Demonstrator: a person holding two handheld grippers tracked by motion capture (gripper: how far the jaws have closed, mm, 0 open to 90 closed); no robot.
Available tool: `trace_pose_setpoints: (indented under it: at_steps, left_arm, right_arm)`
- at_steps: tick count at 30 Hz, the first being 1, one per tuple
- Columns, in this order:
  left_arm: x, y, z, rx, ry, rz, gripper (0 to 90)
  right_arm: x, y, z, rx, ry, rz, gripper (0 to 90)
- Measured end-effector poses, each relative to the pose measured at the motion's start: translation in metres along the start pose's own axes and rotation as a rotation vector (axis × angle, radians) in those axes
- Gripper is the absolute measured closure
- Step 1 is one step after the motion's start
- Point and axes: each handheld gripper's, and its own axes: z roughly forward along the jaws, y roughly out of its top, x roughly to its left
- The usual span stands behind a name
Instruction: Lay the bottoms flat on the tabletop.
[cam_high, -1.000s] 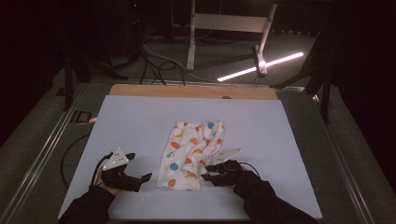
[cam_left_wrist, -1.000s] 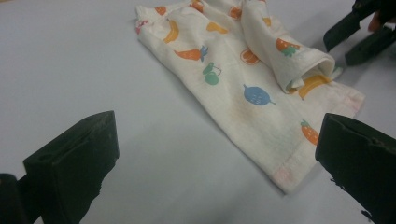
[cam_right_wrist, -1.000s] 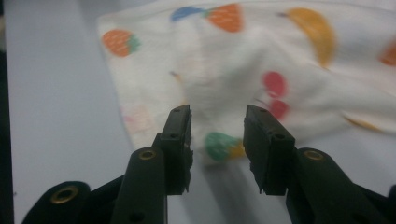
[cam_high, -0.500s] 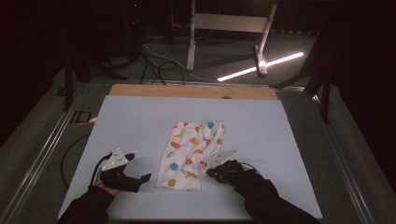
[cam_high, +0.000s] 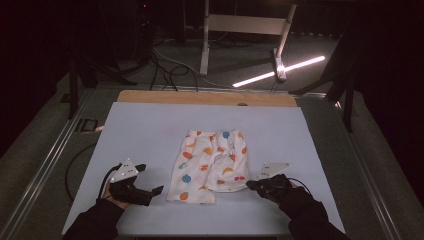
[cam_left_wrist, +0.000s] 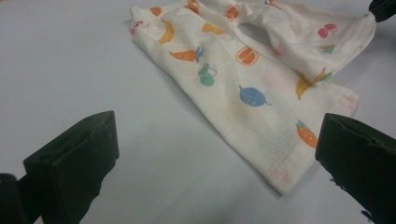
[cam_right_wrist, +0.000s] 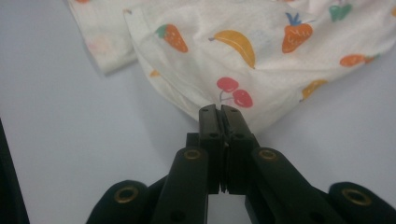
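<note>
**Right claw pinches the shorts and draws them open**

The fruit-print shorts (cam_high: 210, 165) lie near the middle of the white table (cam_high: 140, 130), a little toward the person's side. A second ago they sat folded into a narrower bundle; now they spread wider, with one leg pulled out to the person's right. That leg's corner is caught in the right claw (cam_high: 251, 184), whose jaws have just been closing and now stand pressed together on the thin cloth, just below a printed pair of cherries (cam_right_wrist: 233, 95) in the right gripper view. The hand has drawn away from the bundle since the earlier pictures, and the fabric trails after it, lifted slightly into a taut point at the pinch.

The left claw (cam_high: 150, 180) hovers just beside the other leg's hem, jaws wide apart, nothing between them, the near corner of the cloth (cam_left_wrist: 285, 179) lying ahead of it on the table.

To my eye this is the unfolding under way: one side is held, and the left side looks like the next corner to take before the shorts can be laid flat.
</note>
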Motion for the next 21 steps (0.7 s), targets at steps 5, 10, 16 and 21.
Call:
trace_pose_setpoints:
  at_steps: [5,10,16,21]
  left_arm:
    - [0.001,0.0,0.0,0.002,0.001,-0.004,0.2]
    - [0.002,-0.001,0.0,-0.001,0.001,-0.006,0.2]
    - [0.002,-0.001,0.0,0.002,0.002,-0.001,0.2]
    - [0.002,-0.001,0.0,0.004,0.005,0.0,0.2]
  right_arm:
    - [-0.007,-0.013,-0.008,0.007,0.007,0.032,88.9]
    - [-0.011,-0.025,-0.006,0.038,0.014,0.062,88.7]
    - [-0.021,-0.037,-0.001,0.07,0.016,0.089,88.5]
    - [-0.024,-0.044,0.004,0.104,0.031,0.107,87.7]
